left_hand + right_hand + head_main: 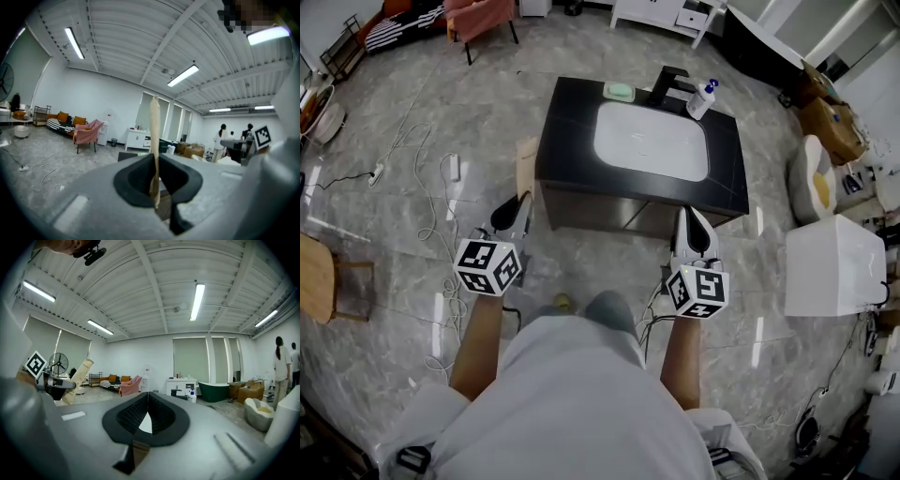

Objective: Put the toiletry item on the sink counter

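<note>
A flat beige toiletry packet (526, 165) stands on edge in my left gripper (522, 199), which is shut on it; in the left gripper view the packet (154, 136) shows as a thin upright strip clamped between the jaws of the left gripper (155, 161). My right gripper (685, 214) is shut with nothing in it, its pads meeting in the right gripper view (148, 397). Both point at the black sink counter (571, 127) just ahead, with its white basin (652, 142). The packet (77, 380) also shows at the left of the right gripper view.
On the counter's far edge are a green soap (619, 91), a black faucet (669, 83) and a pump bottle (701, 98). A white box (832, 266) stands on the floor at the right. Cables (420, 171) and a wooden seat (319, 277) lie left.
</note>
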### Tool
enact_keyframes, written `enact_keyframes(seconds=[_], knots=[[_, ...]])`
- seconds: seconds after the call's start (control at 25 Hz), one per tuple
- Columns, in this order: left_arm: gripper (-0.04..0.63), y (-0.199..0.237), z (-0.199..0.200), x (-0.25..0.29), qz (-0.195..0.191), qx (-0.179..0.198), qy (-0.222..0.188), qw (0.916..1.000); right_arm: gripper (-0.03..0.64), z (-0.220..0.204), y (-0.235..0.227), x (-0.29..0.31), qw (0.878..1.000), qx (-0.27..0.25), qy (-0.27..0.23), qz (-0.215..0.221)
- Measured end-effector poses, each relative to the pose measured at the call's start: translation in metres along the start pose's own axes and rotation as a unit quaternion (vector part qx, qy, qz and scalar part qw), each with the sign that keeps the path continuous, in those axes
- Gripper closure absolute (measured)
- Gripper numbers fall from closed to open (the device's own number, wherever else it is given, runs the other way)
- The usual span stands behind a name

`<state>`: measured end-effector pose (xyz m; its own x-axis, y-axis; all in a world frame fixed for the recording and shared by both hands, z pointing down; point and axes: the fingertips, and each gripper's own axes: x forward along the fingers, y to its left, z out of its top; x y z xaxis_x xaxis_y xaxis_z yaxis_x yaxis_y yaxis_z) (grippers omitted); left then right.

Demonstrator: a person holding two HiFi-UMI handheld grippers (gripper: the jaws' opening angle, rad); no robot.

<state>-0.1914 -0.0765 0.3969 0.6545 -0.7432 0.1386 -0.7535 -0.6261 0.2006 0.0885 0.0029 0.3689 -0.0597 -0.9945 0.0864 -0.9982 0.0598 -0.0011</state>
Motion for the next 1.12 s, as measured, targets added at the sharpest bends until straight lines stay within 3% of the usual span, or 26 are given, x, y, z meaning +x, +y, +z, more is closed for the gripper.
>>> enact_keyframes(seconds=[0.64,1.12], knots=[[0.577,0.039,0.008,0.072,0.000,-0.005,0.002,1.0000,0.614,0.007,-0.024,0.086,1.000,0.004,-0.012,0.001],[0.577,0.069,0.008,0.173,0.010,-0.007,0.024,0.9996,0.614,-0.003,-0.076,0.186,1.000,0.017,-0.005,0.008]])
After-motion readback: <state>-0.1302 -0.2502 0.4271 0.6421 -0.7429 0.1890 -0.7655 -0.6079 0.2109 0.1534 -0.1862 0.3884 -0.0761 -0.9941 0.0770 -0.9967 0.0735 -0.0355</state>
